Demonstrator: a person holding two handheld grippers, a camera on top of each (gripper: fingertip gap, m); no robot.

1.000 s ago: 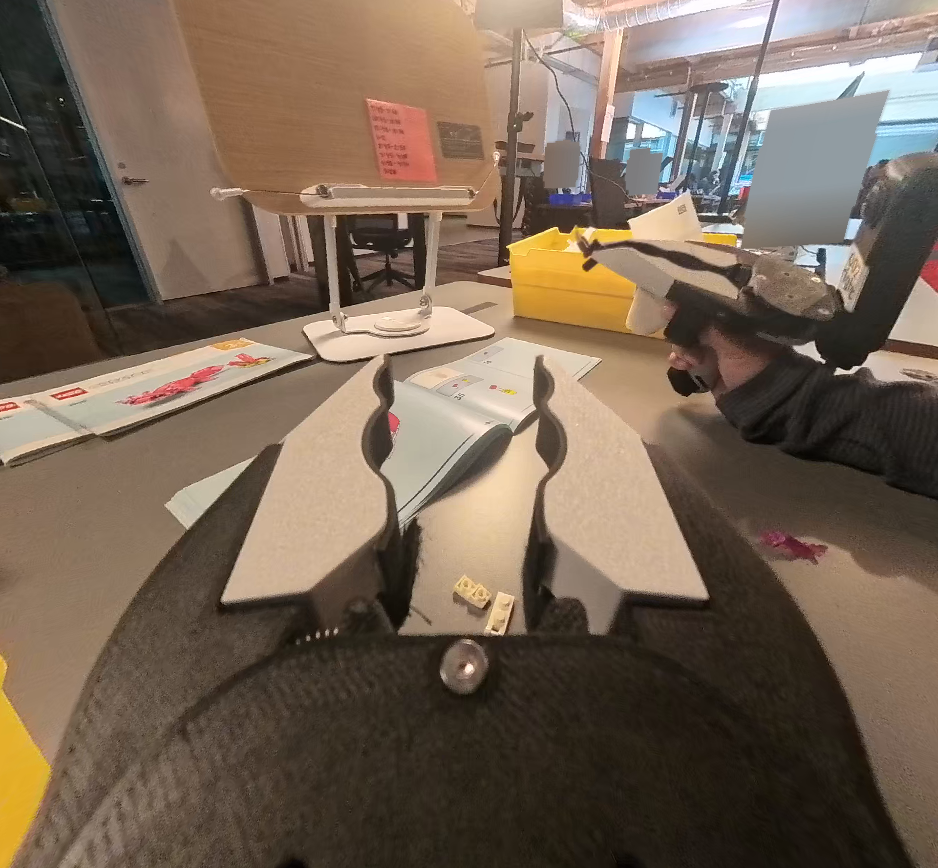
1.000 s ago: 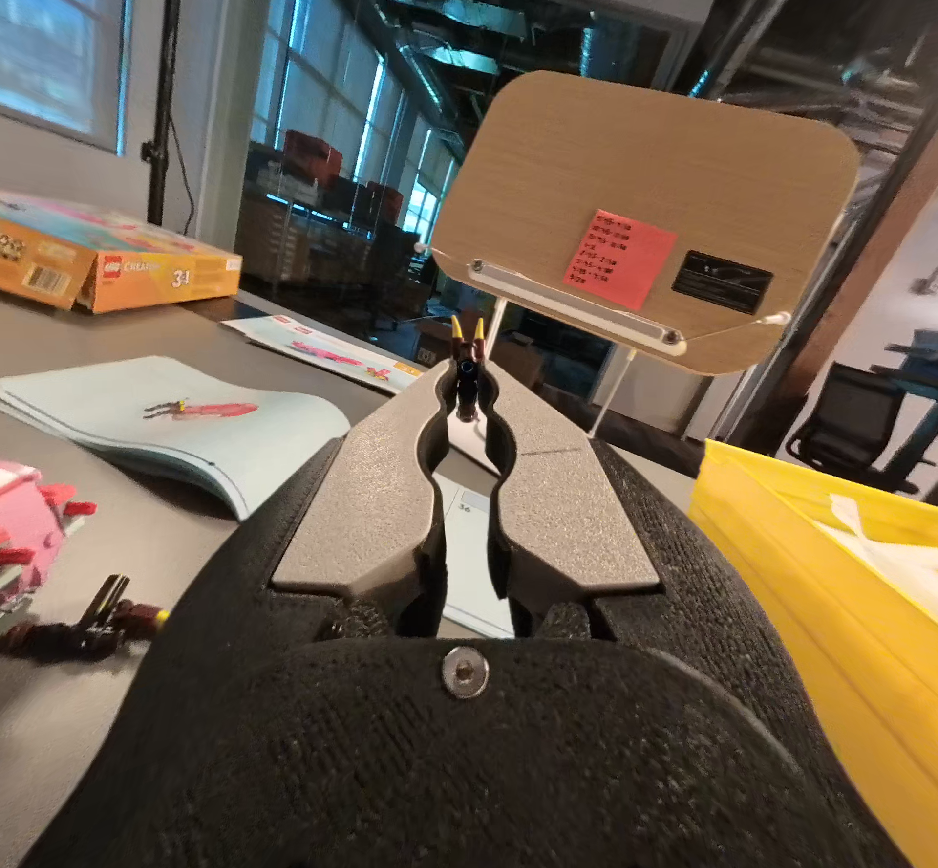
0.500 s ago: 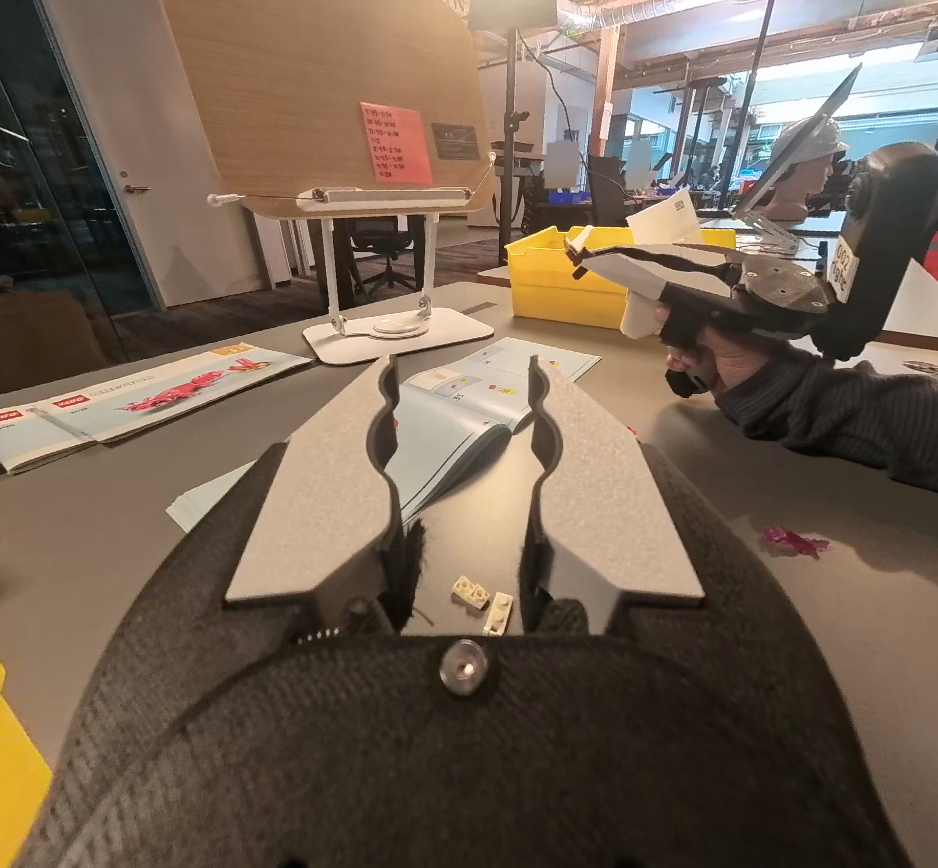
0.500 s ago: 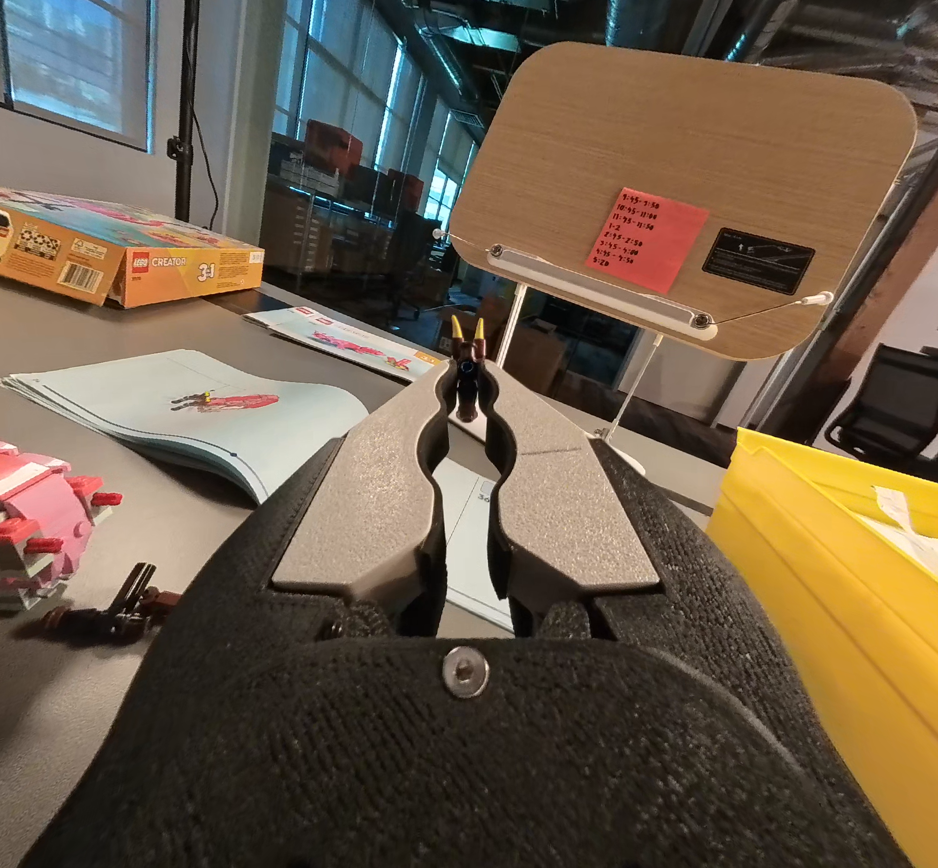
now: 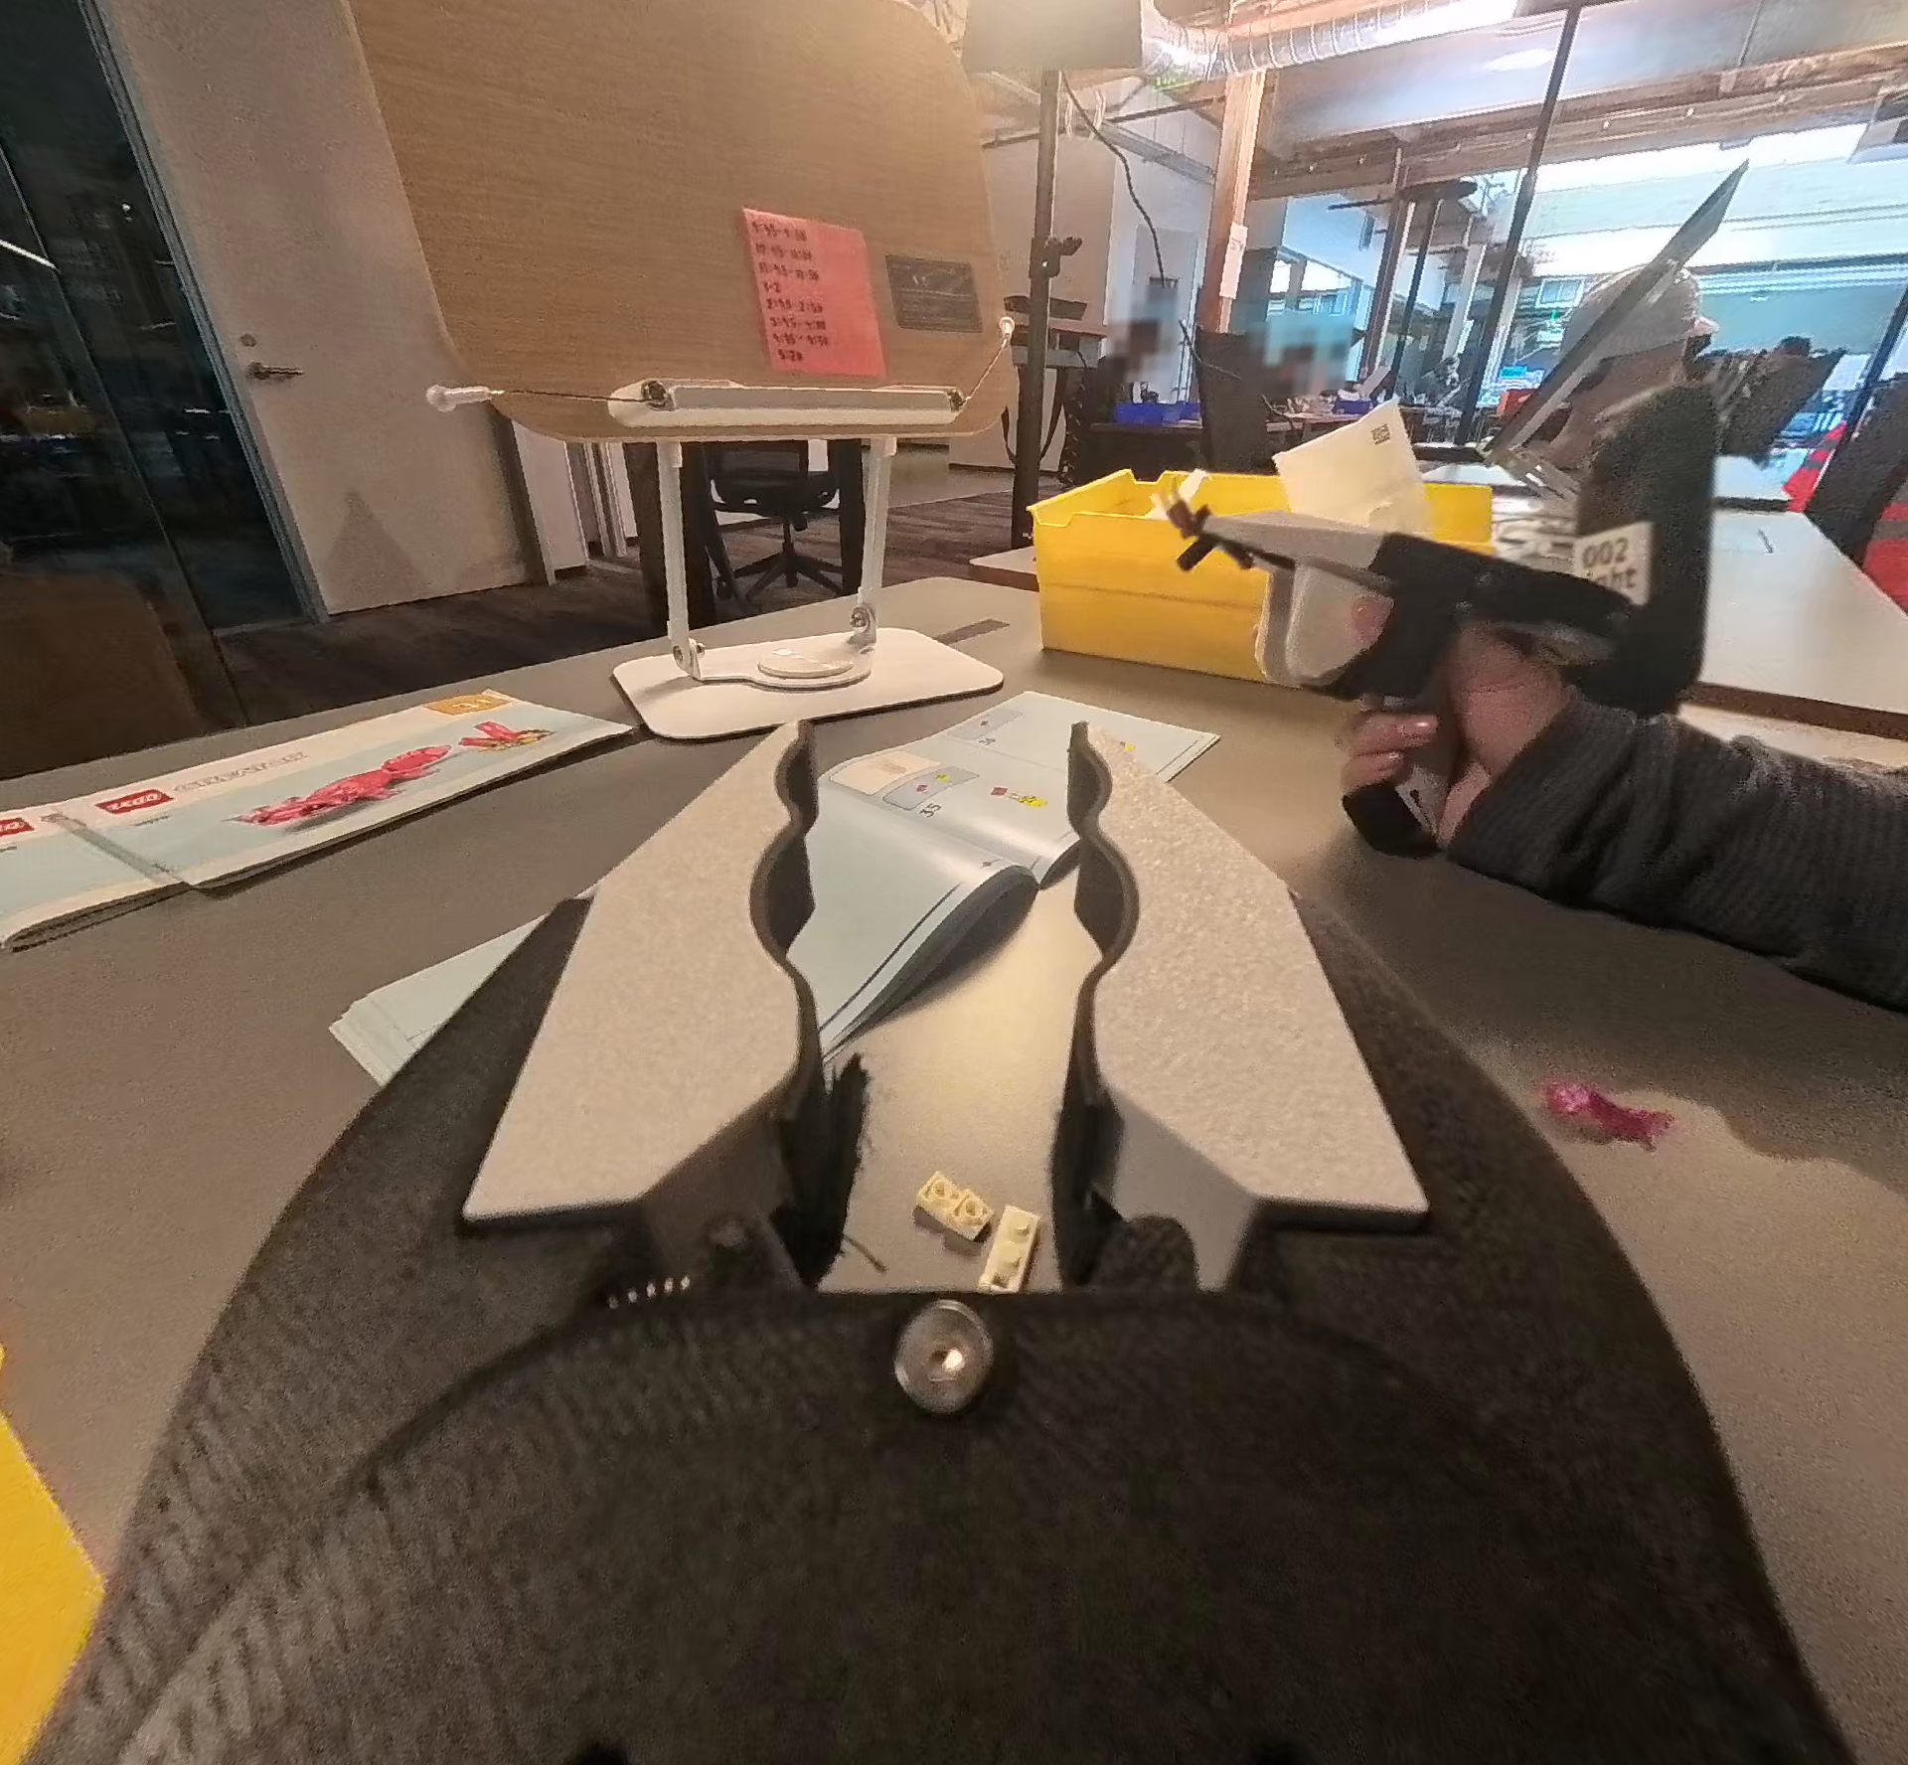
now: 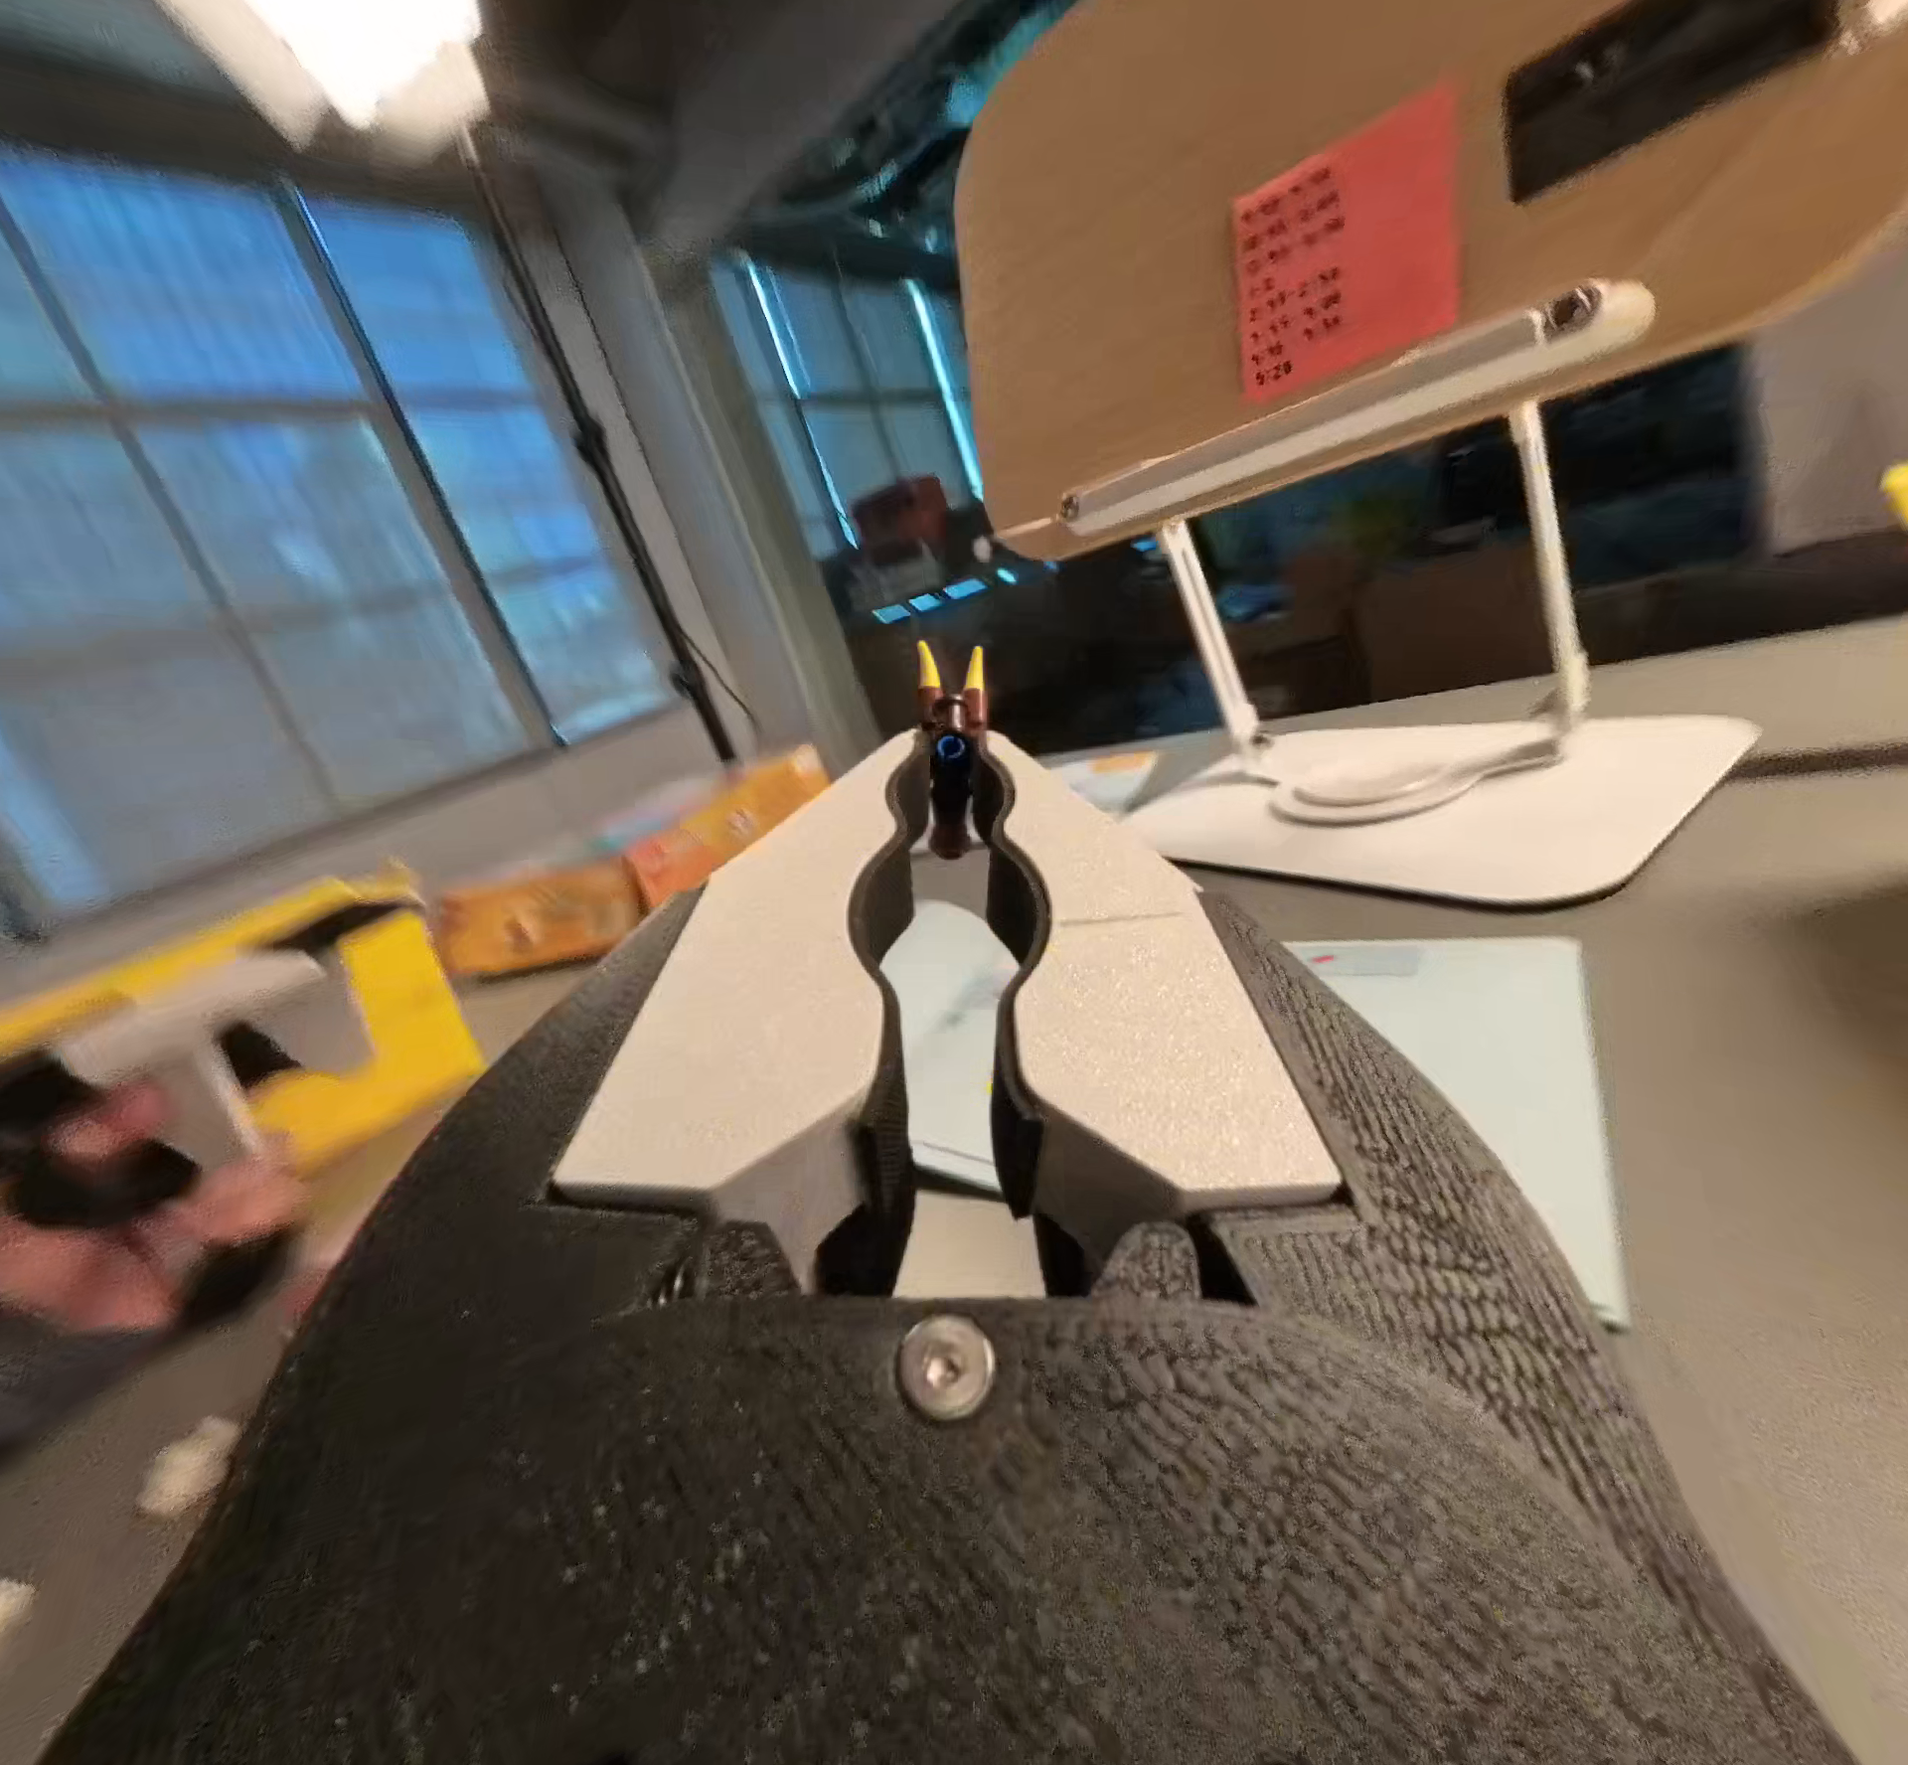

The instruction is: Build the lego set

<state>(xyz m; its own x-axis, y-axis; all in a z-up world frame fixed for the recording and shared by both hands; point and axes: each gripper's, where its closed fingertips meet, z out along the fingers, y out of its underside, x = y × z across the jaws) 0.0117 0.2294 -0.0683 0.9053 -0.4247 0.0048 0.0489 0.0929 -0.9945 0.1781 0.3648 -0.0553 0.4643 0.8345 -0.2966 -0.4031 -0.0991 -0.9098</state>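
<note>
Left wrist view: my left gripper (image 5: 940,755) sits a touch narrower than a second ago but open on nothing, over the open booklet (image 5: 929,848), with two cream bricks (image 5: 981,1220) on the table (image 5: 207,1044) between its fingers. Right wrist view: I've swung my right gripper (image 6: 952,766) leftwards, pinching one dark brown piece with two yellow horns (image 6: 952,735), so the book stand (image 6: 1445,270) now sits far right.

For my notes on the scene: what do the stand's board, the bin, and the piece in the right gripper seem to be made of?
Board: probably wood or wood-look laminate, matte, visible grain.
Bin: likely plastic, yellow, smooth moulded walls.
Piece: likely plastic, brown with yellow tips, glossy, pinched in the right gripper.
</note>
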